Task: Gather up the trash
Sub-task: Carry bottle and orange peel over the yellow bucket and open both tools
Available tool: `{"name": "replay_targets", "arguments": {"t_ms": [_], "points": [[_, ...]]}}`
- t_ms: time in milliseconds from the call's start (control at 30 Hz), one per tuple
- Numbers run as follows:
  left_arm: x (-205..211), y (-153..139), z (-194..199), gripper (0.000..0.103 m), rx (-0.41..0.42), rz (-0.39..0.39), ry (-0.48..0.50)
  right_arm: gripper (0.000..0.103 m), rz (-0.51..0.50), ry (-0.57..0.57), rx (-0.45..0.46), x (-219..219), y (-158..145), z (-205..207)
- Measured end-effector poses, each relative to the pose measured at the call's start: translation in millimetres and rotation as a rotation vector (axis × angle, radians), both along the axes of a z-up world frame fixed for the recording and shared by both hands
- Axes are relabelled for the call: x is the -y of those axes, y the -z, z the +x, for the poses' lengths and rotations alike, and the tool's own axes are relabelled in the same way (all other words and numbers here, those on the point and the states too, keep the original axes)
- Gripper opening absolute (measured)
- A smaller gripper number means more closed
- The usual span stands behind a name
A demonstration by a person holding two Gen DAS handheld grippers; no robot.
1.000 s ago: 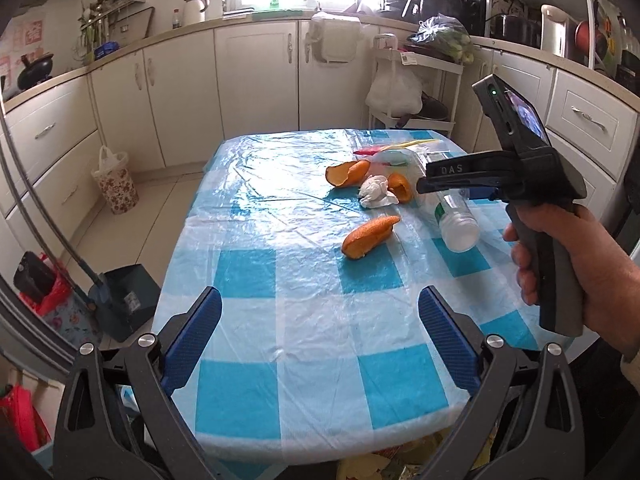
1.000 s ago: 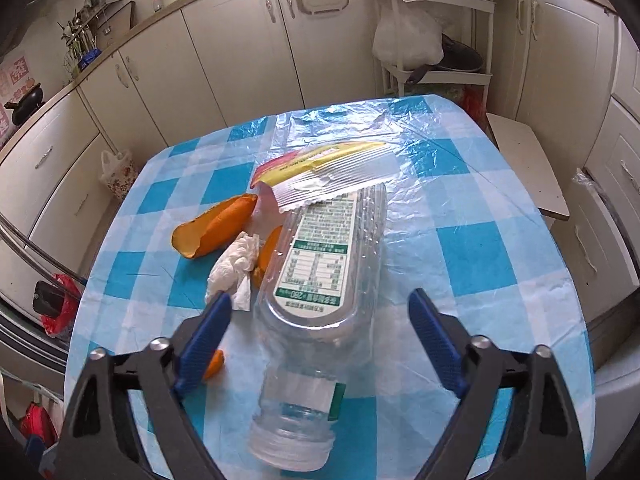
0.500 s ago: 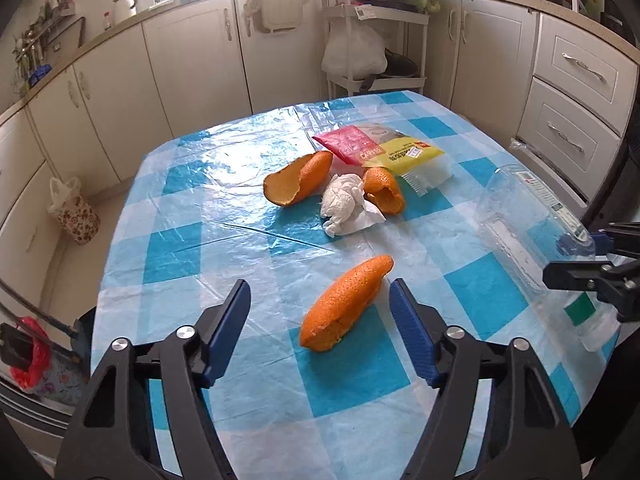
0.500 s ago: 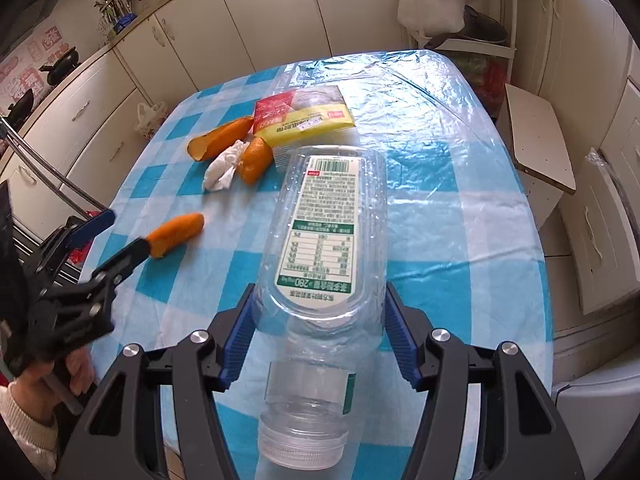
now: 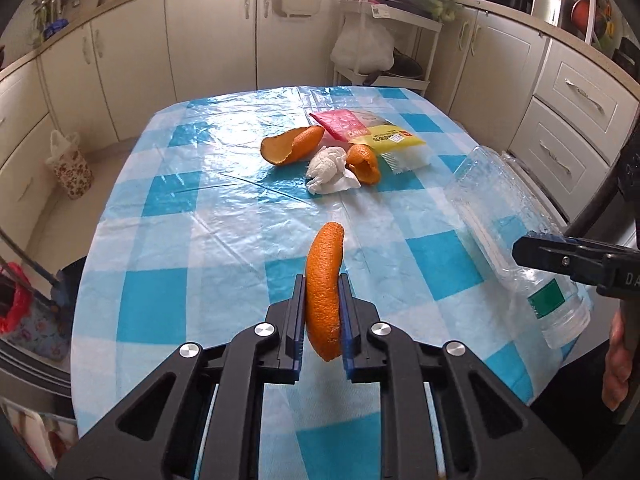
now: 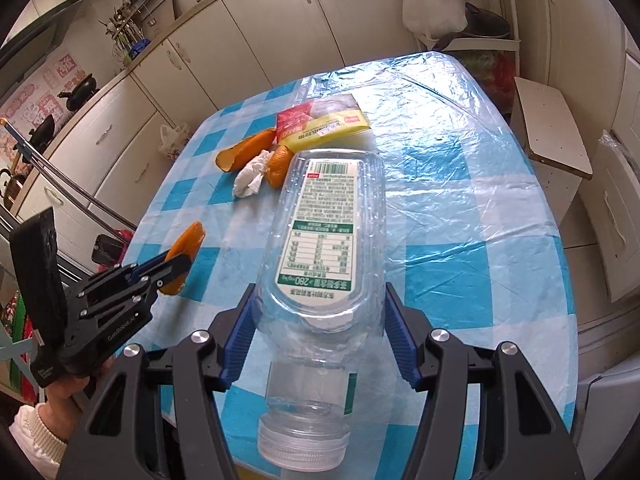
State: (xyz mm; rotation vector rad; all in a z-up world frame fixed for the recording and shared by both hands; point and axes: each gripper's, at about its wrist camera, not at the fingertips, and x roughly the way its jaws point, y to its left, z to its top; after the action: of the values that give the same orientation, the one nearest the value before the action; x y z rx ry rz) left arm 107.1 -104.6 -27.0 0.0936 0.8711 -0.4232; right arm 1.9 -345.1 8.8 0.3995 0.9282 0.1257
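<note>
My left gripper [image 5: 322, 312] is shut on a long orange peel [image 5: 325, 284] and holds it above the blue-checked table [image 5: 192, 240]; gripper and peel [image 6: 186, 246] also show in the right wrist view. My right gripper [image 6: 320, 320] is shut on a clear plastic bottle [image 6: 326, 240], cap end toward the camera; the bottle [image 5: 508, 228] shows at the right of the left wrist view. On the table lie two more orange peels [image 5: 294, 146] [image 5: 362, 162], a crumpled white tissue [image 5: 328, 170] and a red and yellow wrapper [image 5: 368, 132].
White cabinets [image 5: 208, 32] line the walls. A metal rack with a white bag [image 5: 362, 48] stands behind the table. A floral bag [image 5: 70, 164] sits on the floor at left. A white stool [image 6: 552, 128] stands right of the table.
My left gripper closed on the long orange peel and lifted it off the table. My right gripper stayed shut on the bottle and raised it slightly.
</note>
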Motion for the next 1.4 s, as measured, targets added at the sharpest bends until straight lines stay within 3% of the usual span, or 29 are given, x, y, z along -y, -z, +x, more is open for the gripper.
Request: {"name": "replay_targets", "arguments": {"t_ms": [267, 900, 1200, 1400], "points": [[-24, -26, -54, 0.014, 0.045, -0.031, -0.044, 0.059, 0.120, -0.008, 0.099, -19, -8, -34], [-58, -57, -150, 0.014, 0.082, -0.100, -0.045, 0.059, 0.164, -0.025, 0.196, -44, -15, -100], [-72, -44, -195, 0.014, 0.041, -0.107, -0.045, 0.059, 0.111, -0.046, 0.226, -69, -17, -127], [-73, -7, -209, 0.014, -0.068, -0.102, -0.029, 0.059, 0.063, -0.054, 0.210, -86, -11, -134]]}}
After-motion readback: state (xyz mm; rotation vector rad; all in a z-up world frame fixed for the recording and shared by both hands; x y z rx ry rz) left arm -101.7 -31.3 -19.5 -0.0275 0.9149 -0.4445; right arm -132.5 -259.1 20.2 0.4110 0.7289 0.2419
